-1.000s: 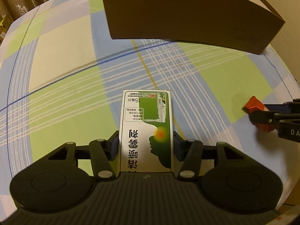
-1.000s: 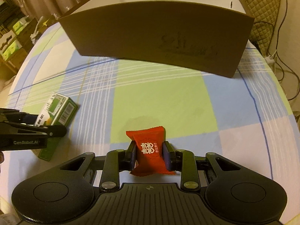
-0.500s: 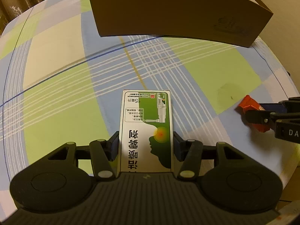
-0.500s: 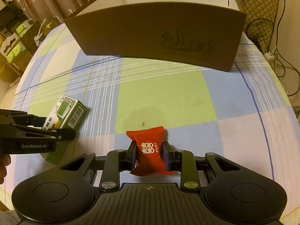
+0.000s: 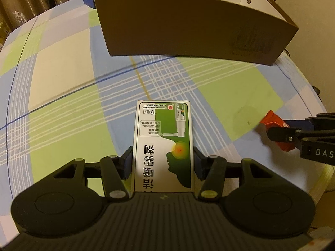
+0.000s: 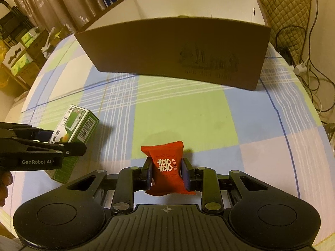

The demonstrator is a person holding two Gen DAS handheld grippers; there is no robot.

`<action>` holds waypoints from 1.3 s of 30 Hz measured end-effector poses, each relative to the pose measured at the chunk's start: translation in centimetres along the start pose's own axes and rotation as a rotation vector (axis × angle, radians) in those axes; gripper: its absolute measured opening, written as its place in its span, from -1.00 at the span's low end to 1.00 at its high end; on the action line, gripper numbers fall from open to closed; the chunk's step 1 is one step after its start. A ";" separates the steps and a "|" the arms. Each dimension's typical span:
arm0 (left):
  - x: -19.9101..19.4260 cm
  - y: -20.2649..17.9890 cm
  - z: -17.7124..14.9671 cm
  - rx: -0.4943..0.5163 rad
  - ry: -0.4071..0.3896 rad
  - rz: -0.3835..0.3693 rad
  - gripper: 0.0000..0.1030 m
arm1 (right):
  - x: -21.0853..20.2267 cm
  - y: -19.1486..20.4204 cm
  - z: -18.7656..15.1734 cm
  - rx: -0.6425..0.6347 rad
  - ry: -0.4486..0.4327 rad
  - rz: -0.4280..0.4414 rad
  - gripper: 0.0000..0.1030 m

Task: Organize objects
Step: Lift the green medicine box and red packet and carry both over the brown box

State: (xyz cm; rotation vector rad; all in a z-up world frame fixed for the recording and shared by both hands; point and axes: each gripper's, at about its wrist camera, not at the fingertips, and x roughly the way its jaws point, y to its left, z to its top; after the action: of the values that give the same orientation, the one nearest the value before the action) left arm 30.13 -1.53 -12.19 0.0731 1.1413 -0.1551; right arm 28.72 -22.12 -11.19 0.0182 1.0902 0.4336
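My left gripper (image 5: 162, 163) clamps a green-and-white cardboard medicine box (image 5: 164, 144) marked "15" — my right gripper (image 6: 166, 172), its side lettered "DAS", pinches a red foil candy packet (image 6: 166, 167). Both hover over the checked tablecloth (image 6: 178, 108), short of the brown cardboard box (image 6: 178, 50).

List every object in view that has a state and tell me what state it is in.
Left hand-held gripper: shut on the green and white medicine carton, held above the table.
Right hand-held gripper: shut on the red snack packet.
Brown cardboard box: open-topped, upright on the checked tablecloth.
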 end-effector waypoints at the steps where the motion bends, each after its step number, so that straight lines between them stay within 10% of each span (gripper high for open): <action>1: -0.2 -0.1 0.1 -0.002 -0.004 -0.001 -0.01 | -0.1 0.0 0.1 0.000 -0.004 0.002 -0.51; 39: -7.0 -2.3 12.5 0.019 -0.295 -0.065 -0.01 | -6.6 -2.0 12.3 0.027 -0.281 0.077 -0.51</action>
State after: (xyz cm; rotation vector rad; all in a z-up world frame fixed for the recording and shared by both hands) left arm 38.16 -4.94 -0.59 0.0287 0.8480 -0.2263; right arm 37.39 -23.89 -0.21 0.1411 0.8202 0.4701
